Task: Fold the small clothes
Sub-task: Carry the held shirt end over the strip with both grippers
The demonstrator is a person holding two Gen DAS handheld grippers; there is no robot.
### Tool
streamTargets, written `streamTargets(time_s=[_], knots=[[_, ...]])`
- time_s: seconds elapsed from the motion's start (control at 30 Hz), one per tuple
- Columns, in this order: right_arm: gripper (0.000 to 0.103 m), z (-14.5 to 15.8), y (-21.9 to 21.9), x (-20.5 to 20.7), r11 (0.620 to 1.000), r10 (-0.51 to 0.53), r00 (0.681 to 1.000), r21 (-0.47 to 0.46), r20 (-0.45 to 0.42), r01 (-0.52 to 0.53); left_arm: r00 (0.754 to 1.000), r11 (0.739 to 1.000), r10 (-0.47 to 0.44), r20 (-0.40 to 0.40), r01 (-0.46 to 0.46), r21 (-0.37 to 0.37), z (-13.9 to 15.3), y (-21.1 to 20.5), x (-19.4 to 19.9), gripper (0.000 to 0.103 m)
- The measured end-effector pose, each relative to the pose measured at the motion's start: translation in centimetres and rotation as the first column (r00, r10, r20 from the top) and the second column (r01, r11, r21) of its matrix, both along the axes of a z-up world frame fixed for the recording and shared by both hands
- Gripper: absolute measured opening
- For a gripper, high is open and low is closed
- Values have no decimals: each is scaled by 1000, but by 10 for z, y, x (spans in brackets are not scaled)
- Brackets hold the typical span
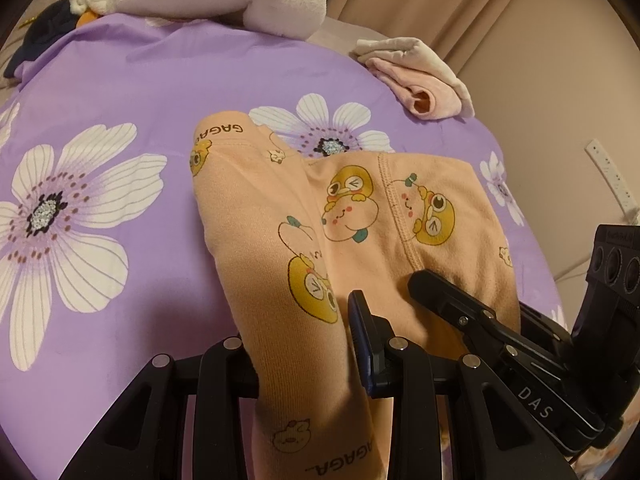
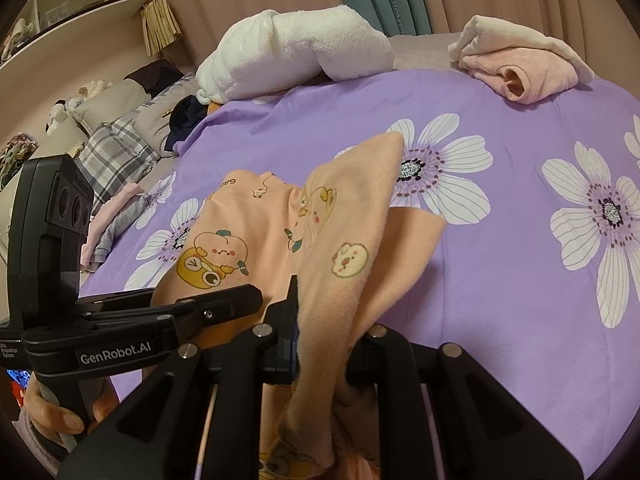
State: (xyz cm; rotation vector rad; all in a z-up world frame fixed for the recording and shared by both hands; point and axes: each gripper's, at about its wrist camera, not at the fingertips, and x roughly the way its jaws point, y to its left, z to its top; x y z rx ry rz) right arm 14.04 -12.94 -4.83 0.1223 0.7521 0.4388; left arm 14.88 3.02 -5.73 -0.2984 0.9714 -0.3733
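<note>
The left gripper [image 1: 308, 344] is clamped on a fold of the peach cartoon-print garment [image 1: 360, 216], which runs between its jaws and spreads ahead of them over the purple floral bedspread [image 1: 168, 80]. The right gripper [image 2: 324, 332] is likewise clamped on the garment's edge, the cloth rising ahead of its jaws. A folded pink garment [image 2: 520, 64] lies well beyond both jaws.

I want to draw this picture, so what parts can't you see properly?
- Left wrist view: the peach cartoon-print cotton garment covers the left gripper's left finger, so its grip is hidden.
- Right wrist view: the same garment drapes over the right gripper, hiding its right finger.
- Both views: the garment's lower end is cut off by the bottom edge.
- Right wrist view: the items on the white wooden shelf are too small and blurred.
</note>
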Motion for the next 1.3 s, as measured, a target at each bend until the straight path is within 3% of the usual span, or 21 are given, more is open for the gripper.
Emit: streamTargets(time_s=[1.3], knots=[[16,-31,-2,20,1000,-26,996,-4,-86,26,999,999,9,-53,-6,51,-21,-5,14,32]])
